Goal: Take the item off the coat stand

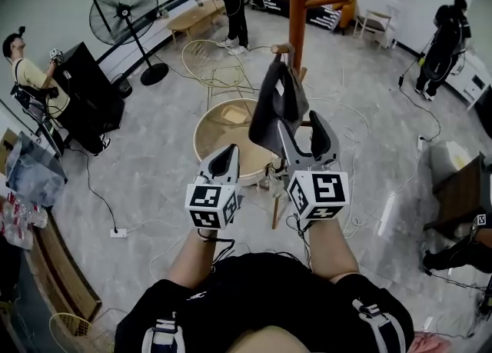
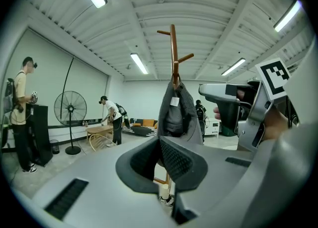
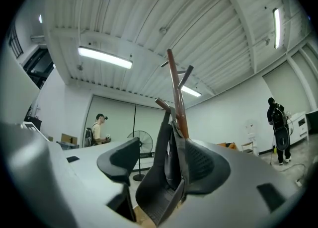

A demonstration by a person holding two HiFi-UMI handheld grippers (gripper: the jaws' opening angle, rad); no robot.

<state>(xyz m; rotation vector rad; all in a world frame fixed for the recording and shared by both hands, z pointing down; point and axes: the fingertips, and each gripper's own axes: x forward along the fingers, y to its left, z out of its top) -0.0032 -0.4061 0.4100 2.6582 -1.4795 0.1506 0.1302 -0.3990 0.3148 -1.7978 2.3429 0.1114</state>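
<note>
Bag [image 1: 273,101] hangs from the coat stand [image 1: 298,5] between your right gripper's [image 3: 161,160] parted jaws, ungripped; your left gripper [image 2: 159,145] is closed, empty.

The coat stand [image 1: 298,5] is reddish-brown wood, smooth with a slight gloss. The item [image 1: 277,109] on it is dark grey cloth, matt and limp, with a small white label [image 2: 174,102]. The left tongs [image 2: 159,140] and right tongs [image 3: 161,147] are matt grey plastic; their inner pads [image 3: 200,161] show a fine dark ribbed texture. The floor [image 1: 154,159] looks like pale grey stone, smooth and faintly shiny
</note>
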